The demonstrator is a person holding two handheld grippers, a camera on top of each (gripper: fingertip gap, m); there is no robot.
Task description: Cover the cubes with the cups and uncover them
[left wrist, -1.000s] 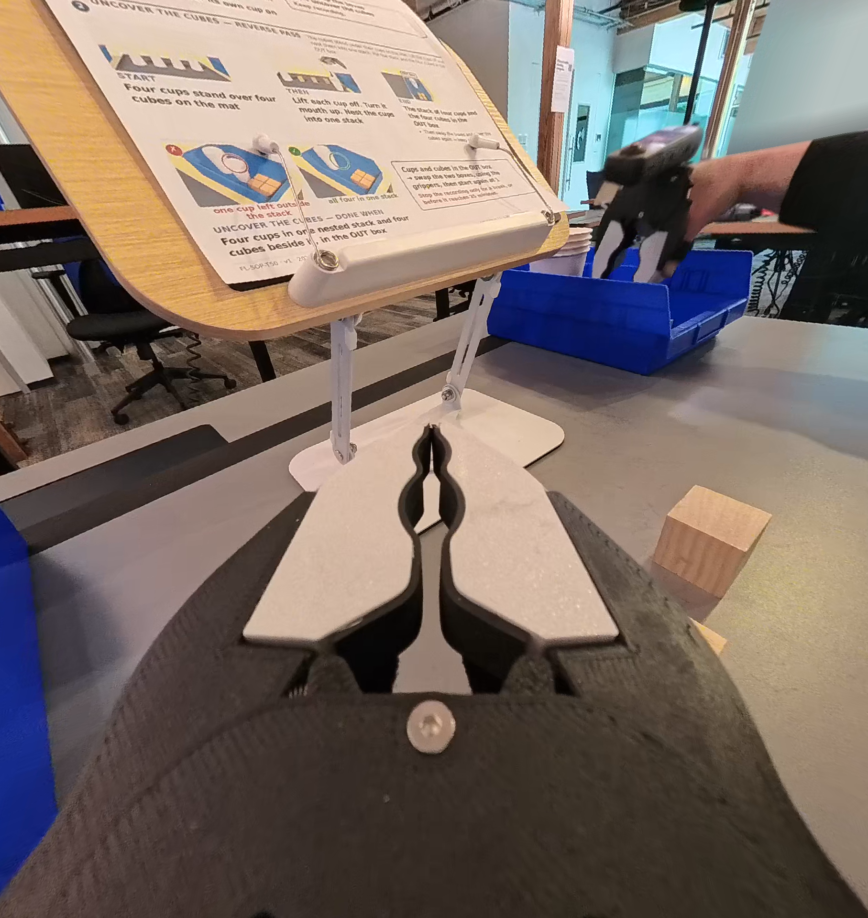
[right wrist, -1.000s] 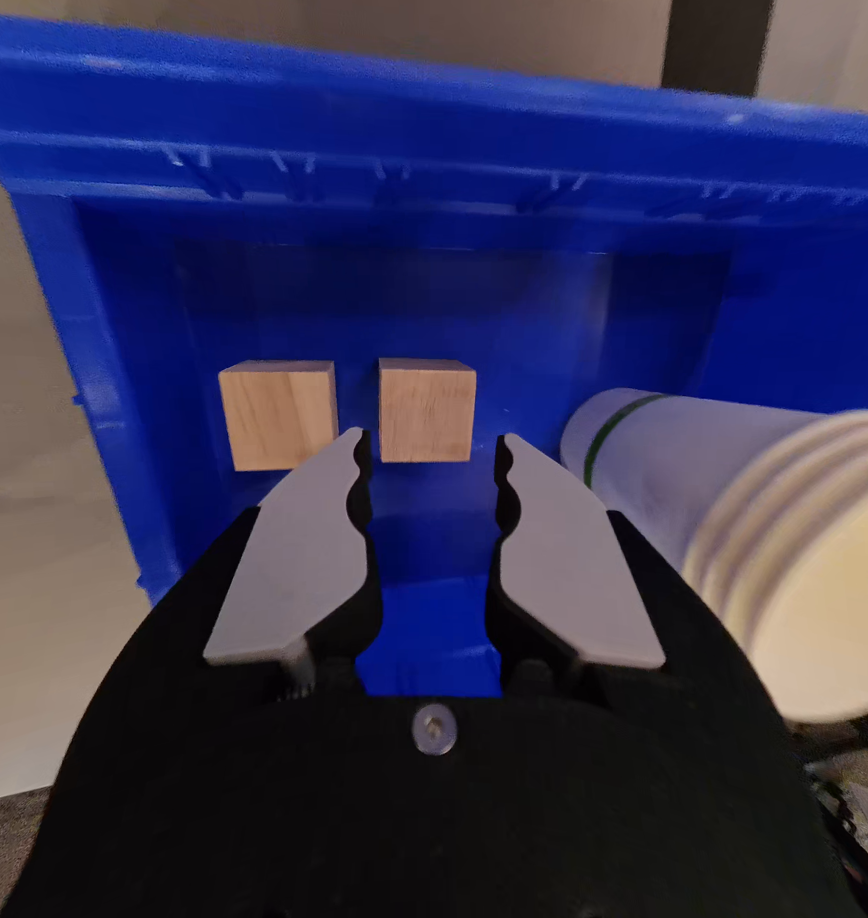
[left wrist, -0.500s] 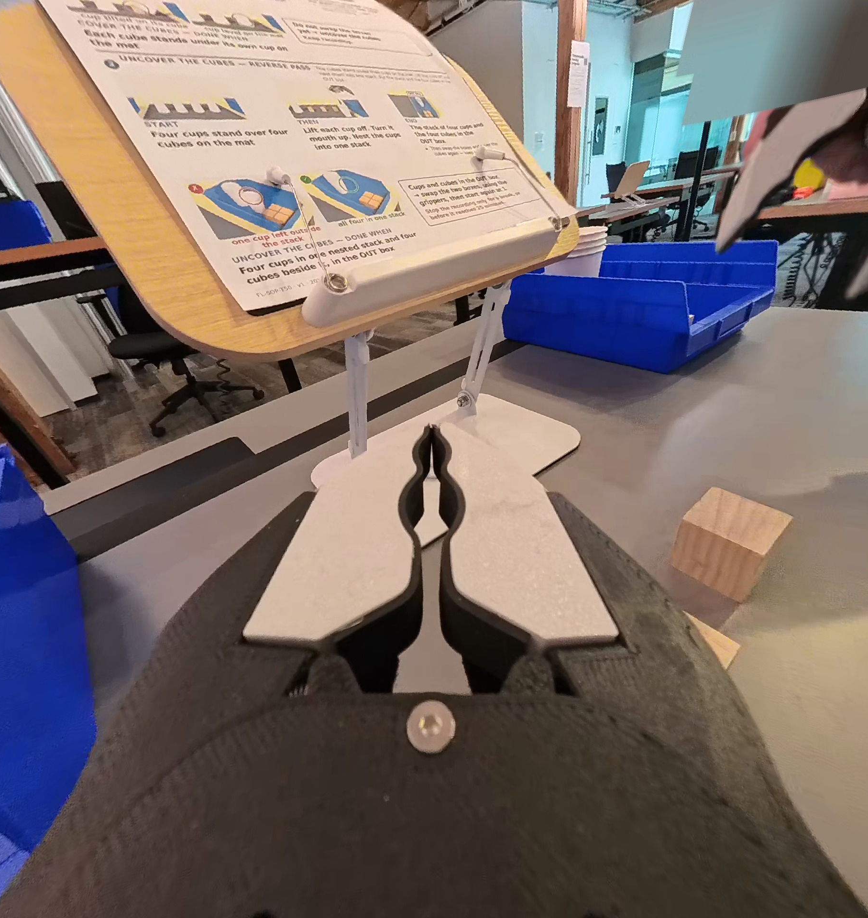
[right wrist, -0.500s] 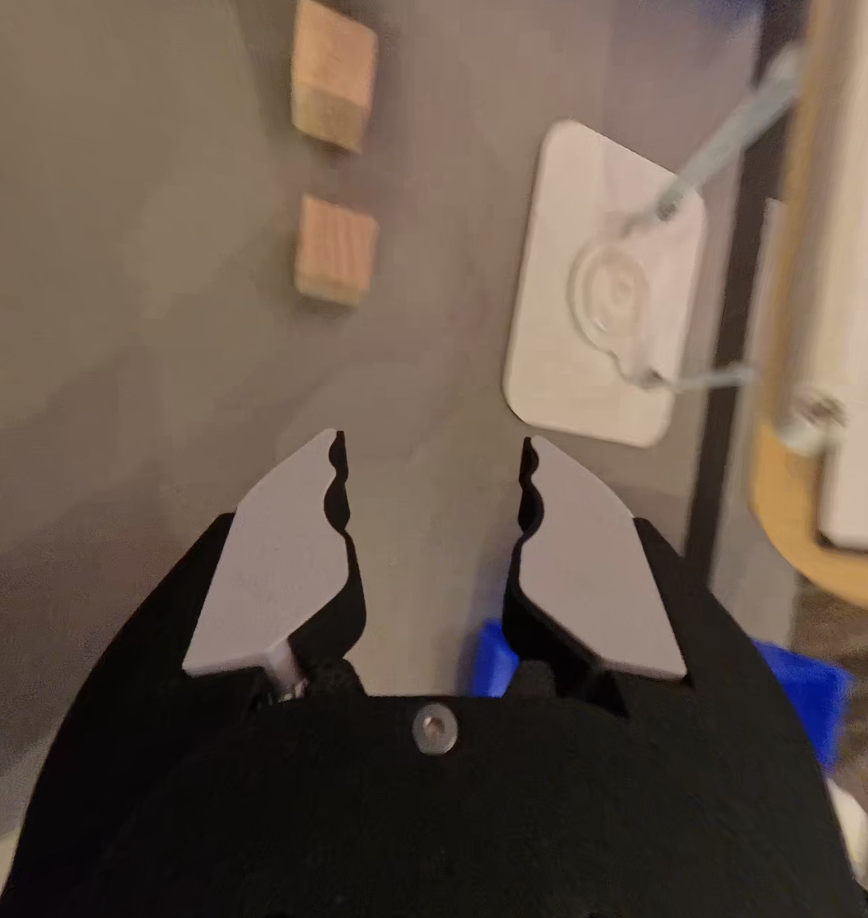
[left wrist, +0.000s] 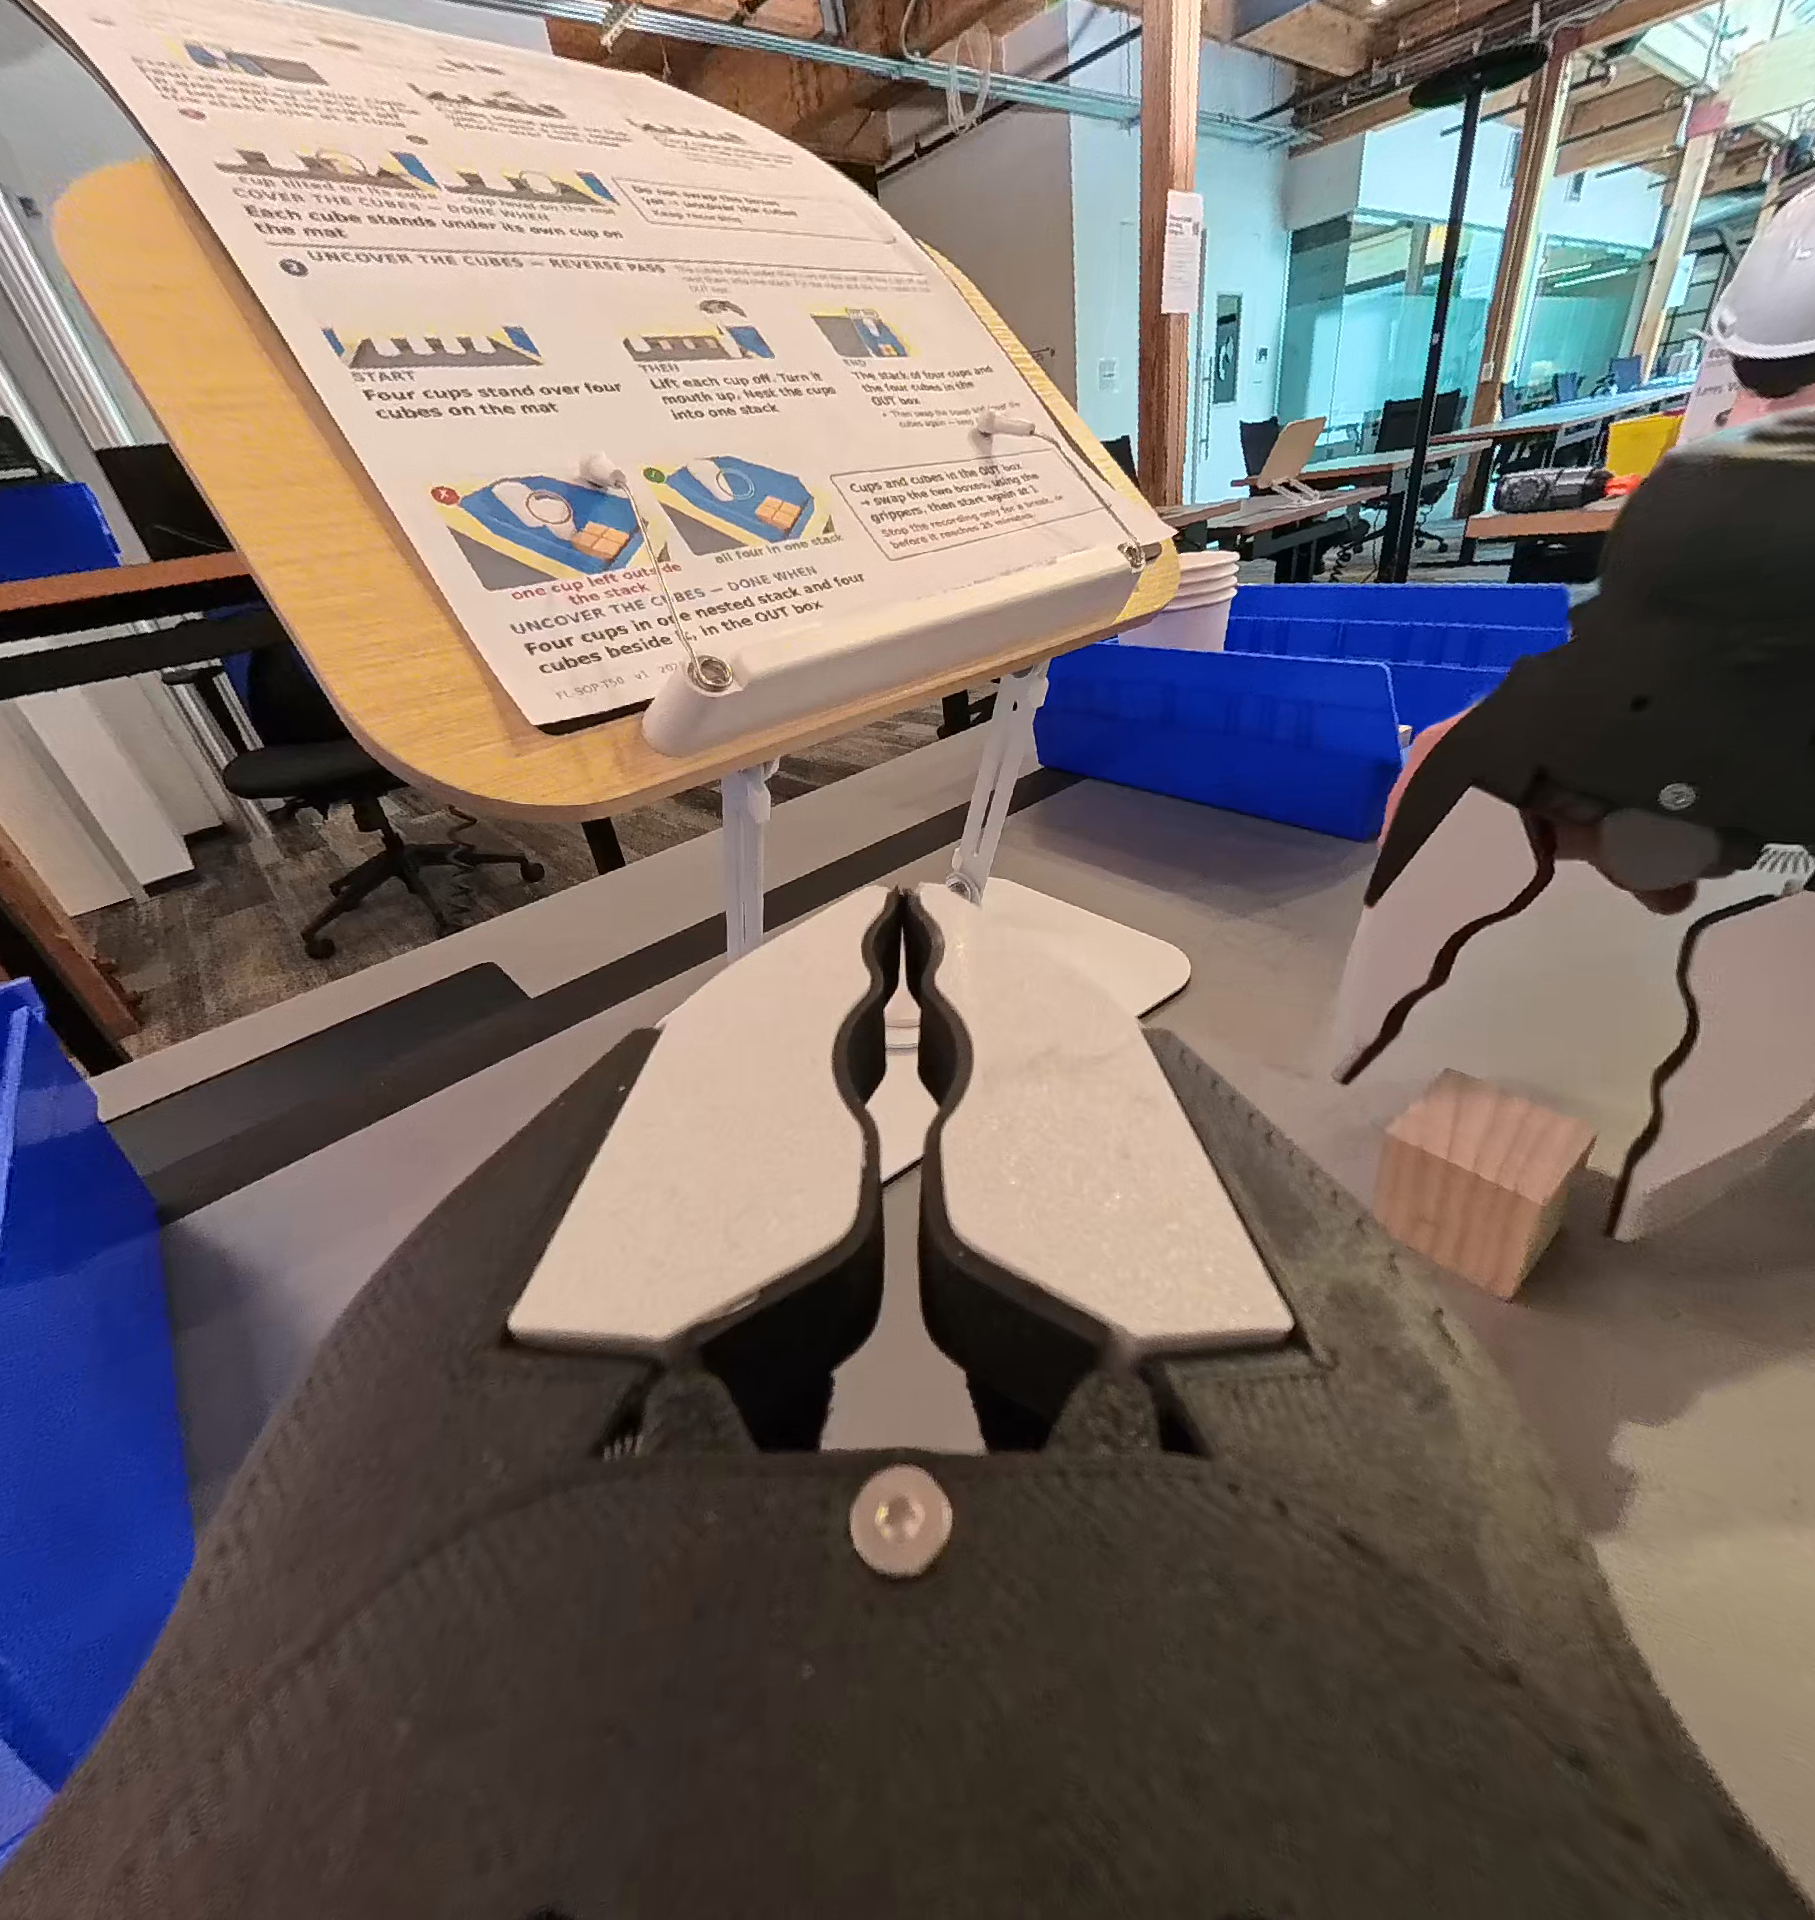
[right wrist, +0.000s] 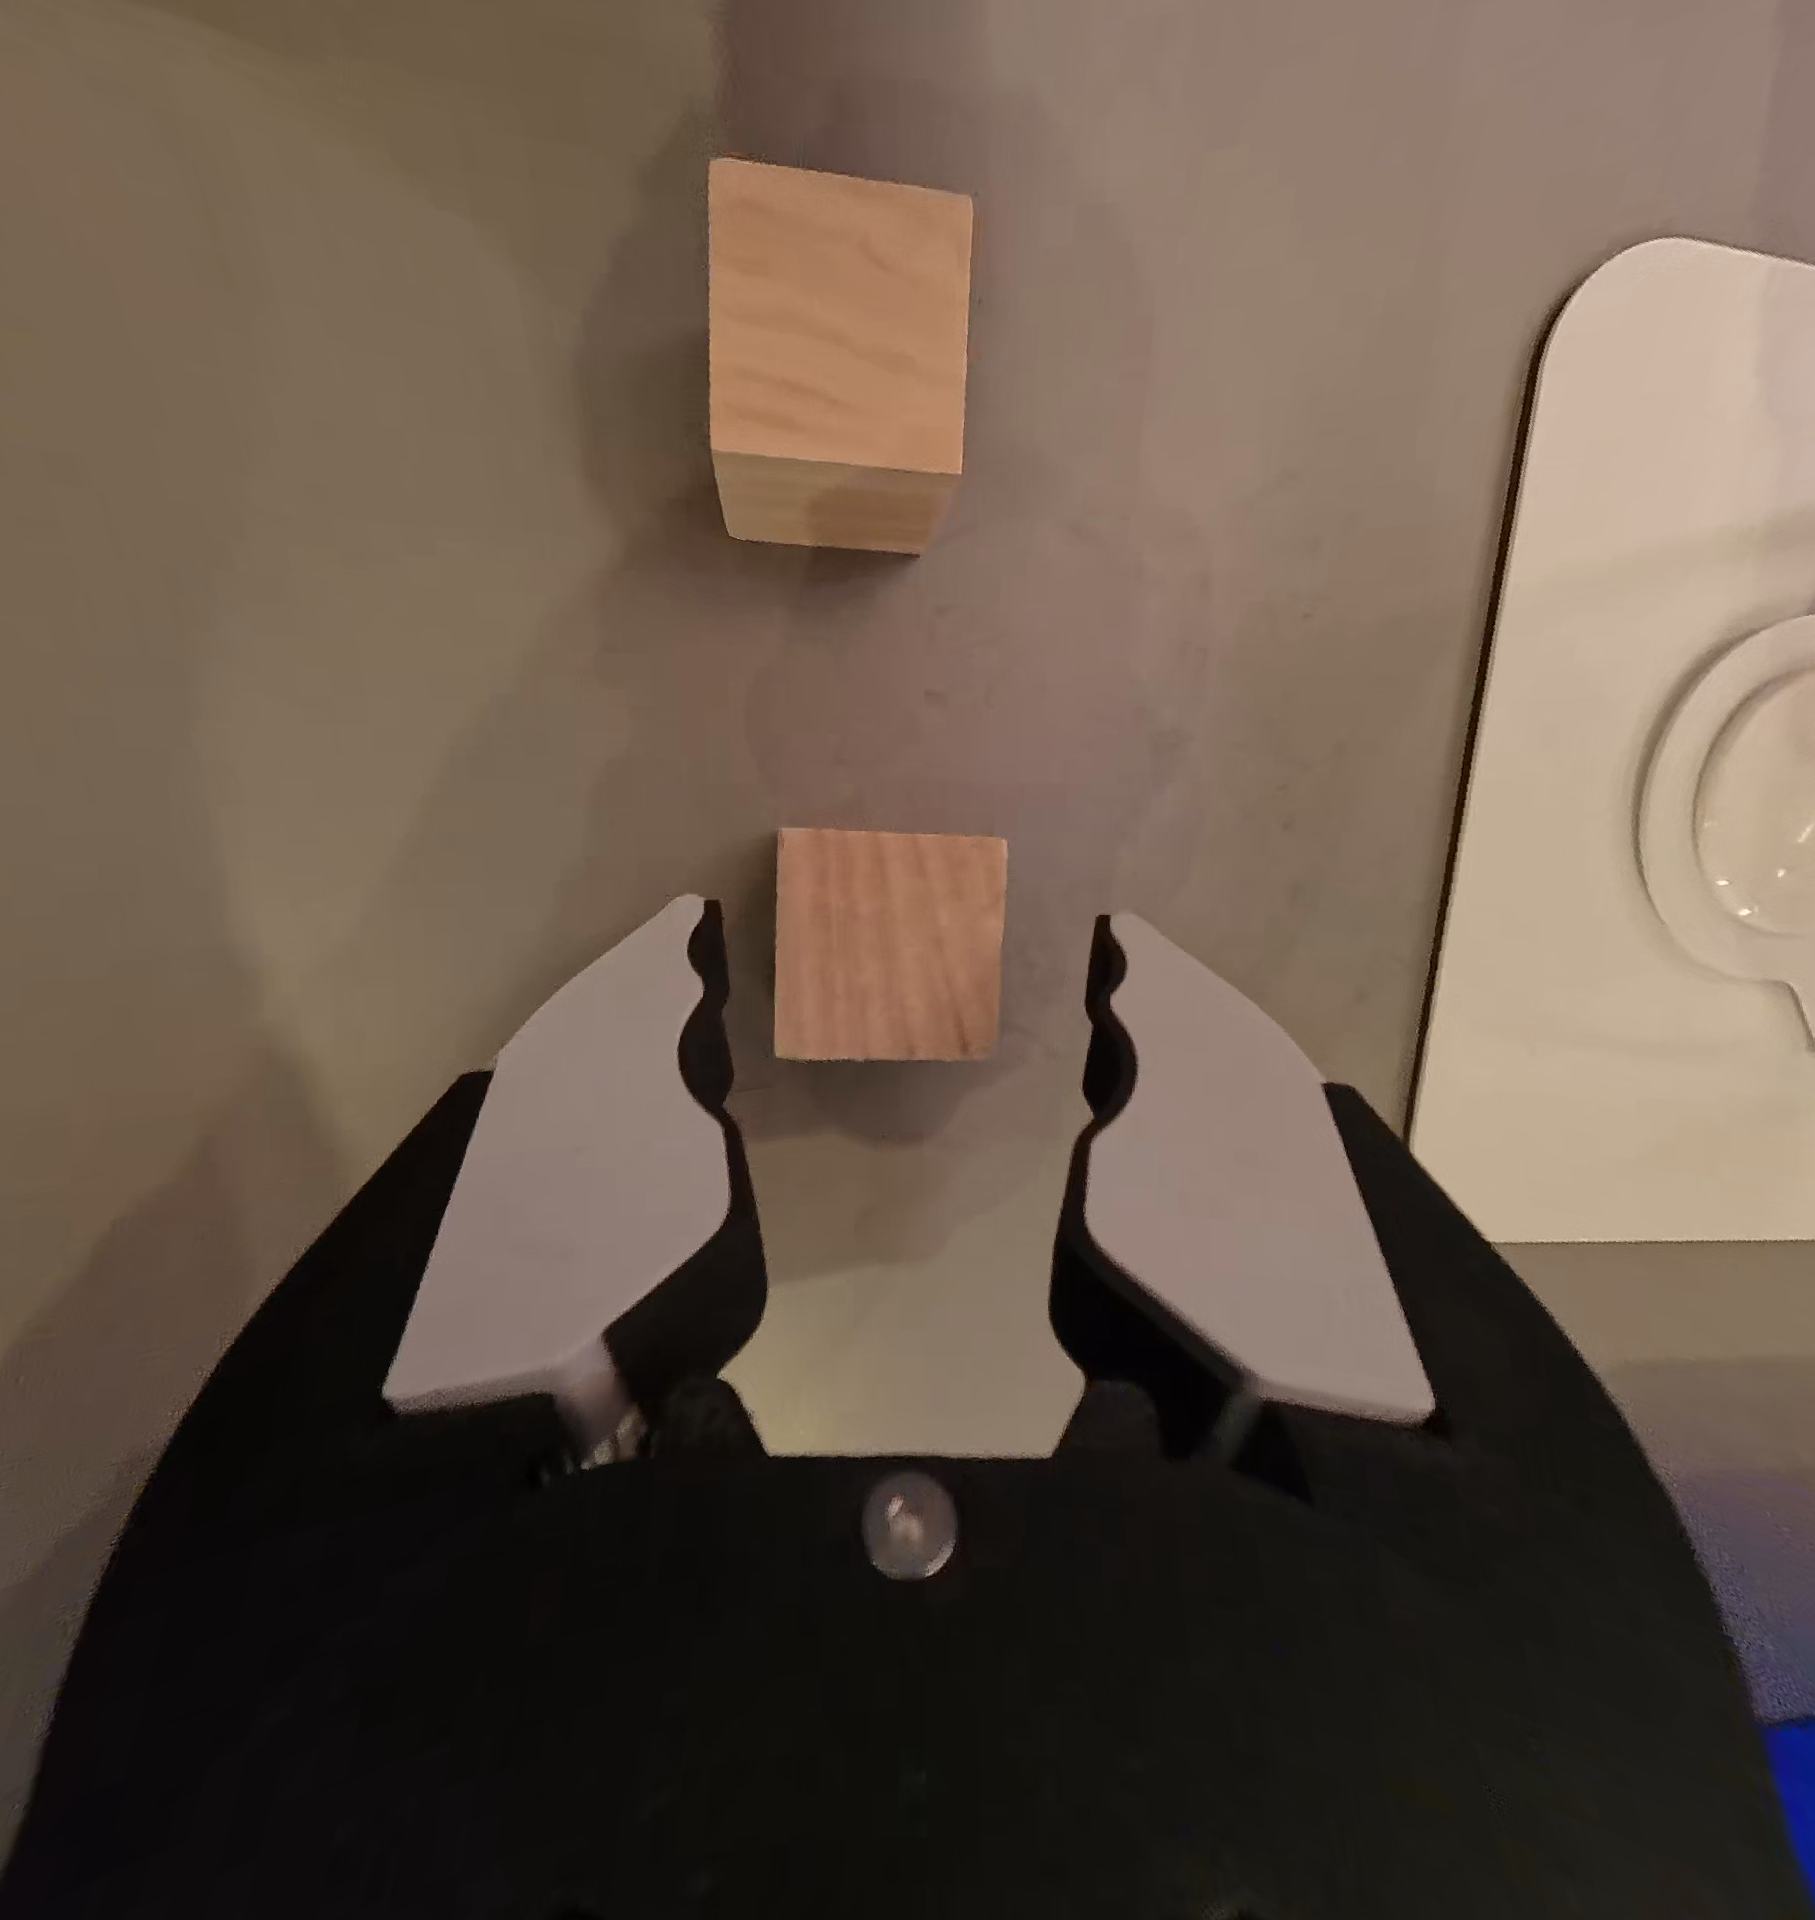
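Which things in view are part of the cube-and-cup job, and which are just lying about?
Job:
near cube, between the open right gripper fingers
far cube
cup stack
blue bin

Lying about:
instruction stand
office chair

Right gripper (right wrist: 903, 920): jaws spread wide, pointing down at the grey table (right wrist: 259, 623).
Near cube (right wrist: 890, 943): between the fingertips, touching neither.
Far cube (right wrist: 835, 348): at 12 o'clock from the near cube, well apart.
White stand base (right wrist: 1609, 779): at 3 o'clock.
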